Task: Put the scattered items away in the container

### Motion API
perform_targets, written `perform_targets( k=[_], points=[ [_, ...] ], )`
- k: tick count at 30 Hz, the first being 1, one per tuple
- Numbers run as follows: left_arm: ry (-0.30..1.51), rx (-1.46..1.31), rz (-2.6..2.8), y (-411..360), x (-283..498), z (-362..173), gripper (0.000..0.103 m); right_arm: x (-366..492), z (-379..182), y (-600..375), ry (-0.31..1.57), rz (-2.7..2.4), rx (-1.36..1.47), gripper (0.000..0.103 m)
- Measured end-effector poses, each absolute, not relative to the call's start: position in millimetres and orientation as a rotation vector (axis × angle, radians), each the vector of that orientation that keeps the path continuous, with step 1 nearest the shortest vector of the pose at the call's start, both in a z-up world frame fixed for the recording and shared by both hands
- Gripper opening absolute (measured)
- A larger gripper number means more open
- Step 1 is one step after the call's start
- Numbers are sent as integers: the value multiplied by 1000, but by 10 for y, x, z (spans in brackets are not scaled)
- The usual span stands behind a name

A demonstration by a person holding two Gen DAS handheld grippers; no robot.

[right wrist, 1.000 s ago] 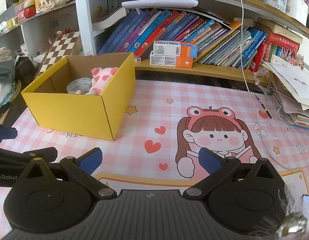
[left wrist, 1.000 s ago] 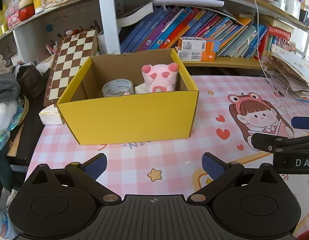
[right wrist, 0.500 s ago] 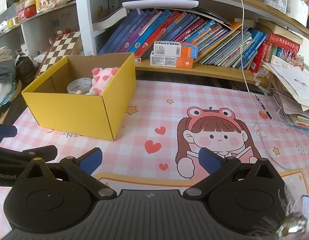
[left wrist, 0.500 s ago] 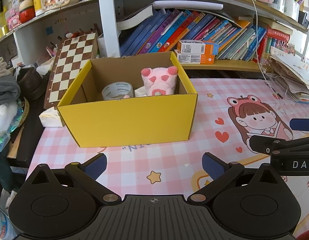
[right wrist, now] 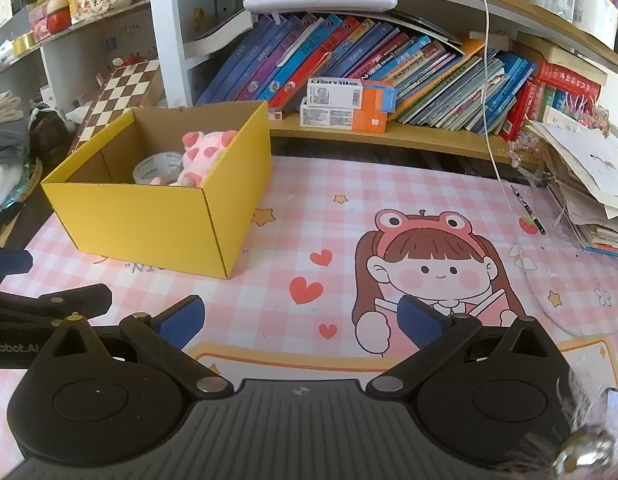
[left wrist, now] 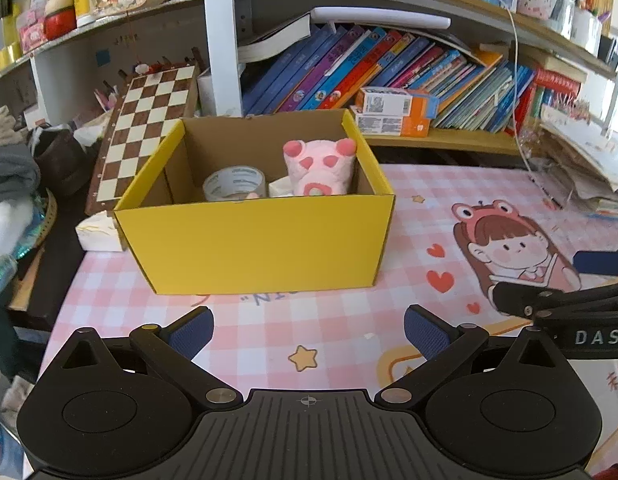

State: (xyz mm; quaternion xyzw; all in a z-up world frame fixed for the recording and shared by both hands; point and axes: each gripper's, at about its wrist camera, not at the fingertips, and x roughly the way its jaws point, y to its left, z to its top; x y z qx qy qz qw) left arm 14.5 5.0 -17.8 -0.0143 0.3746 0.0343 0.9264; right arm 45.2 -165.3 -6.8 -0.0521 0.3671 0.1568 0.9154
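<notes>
The yellow box (left wrist: 257,240) has drawn a little farther from the left gripper (left wrist: 307,326) than a second ago; the right gripper (right wrist: 301,316) sees almost no change.

Both grippers hover over the pink checked mat (right wrist: 349,184) with jaws spread wide and nothing between them. The box stands straight ahead of the left gripper and ahead-left of the right one, holding a roll of tape (left wrist: 233,182) on its left side and a pink plush toy (left wrist: 319,166) just right of it, with a small white item (left wrist: 280,189) between them. A chessboard (left wrist: 145,132) leans behind the box on the left.
</notes>
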Motion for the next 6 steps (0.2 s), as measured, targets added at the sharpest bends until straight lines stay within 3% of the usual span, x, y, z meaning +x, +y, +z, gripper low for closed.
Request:
perform_targets(
  k=[6],
  points=[
    [766, -42, 66, 68, 160, -185, 102, 470, -94, -1639, 765, 327, -112, 103]
  ],
)
